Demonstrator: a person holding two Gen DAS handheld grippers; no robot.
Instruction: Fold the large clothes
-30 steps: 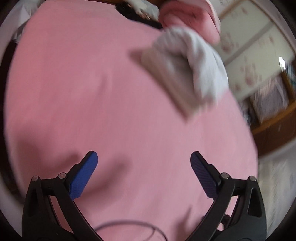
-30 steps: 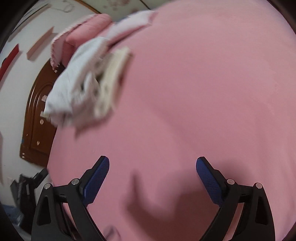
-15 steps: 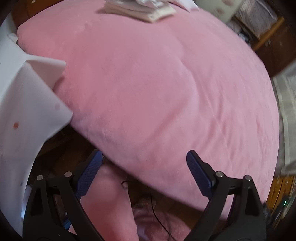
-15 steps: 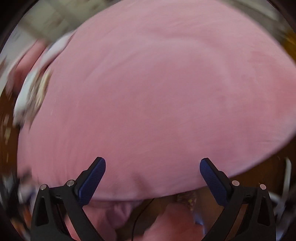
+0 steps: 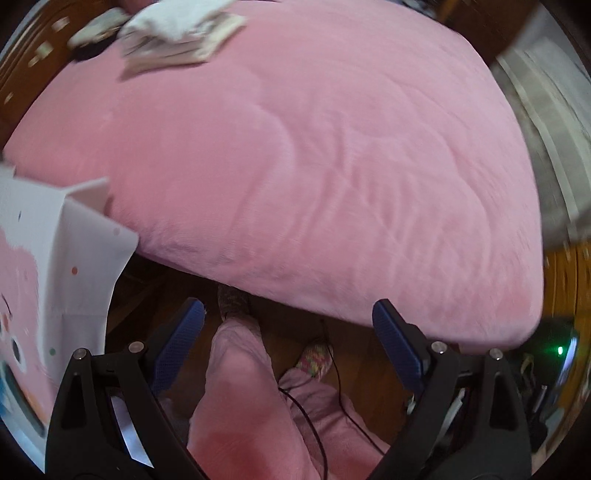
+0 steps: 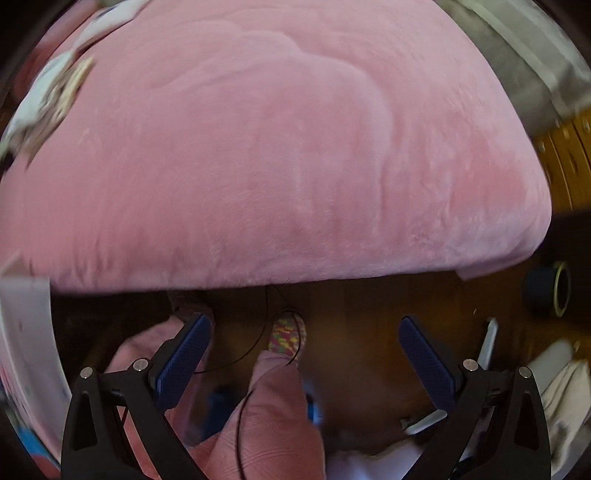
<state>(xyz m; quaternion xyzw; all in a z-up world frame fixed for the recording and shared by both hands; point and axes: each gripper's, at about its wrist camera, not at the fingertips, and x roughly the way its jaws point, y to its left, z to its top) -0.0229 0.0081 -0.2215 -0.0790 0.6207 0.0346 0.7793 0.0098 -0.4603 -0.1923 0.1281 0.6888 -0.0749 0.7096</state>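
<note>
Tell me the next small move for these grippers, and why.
Probably reach toward the next garment: both the left gripper and right gripper are open and empty over the floor, and the folded clothes already lie at the far side of the pink bed.

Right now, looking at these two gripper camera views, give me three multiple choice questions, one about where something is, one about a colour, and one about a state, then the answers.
1. Where does the folded pale garment lie?
A. On the far part of the pink bed cover
B. On the wooden floor
C. Between the left gripper's fingers

2. What colour is the bed cover?
A. Blue
B. Pink
C. Green

3. How does the right gripper stand?
A. Shut on the garment
B. Shut on a cable
C. Open, holding nothing

Answers:
1. A, since the left wrist view shows it at the cover's far end, well away from the left gripper.
2. B, since plush pink fills both views.
3. C, since its blue pads are wide apart, with only the floor and the person's legs beyond them.
</note>
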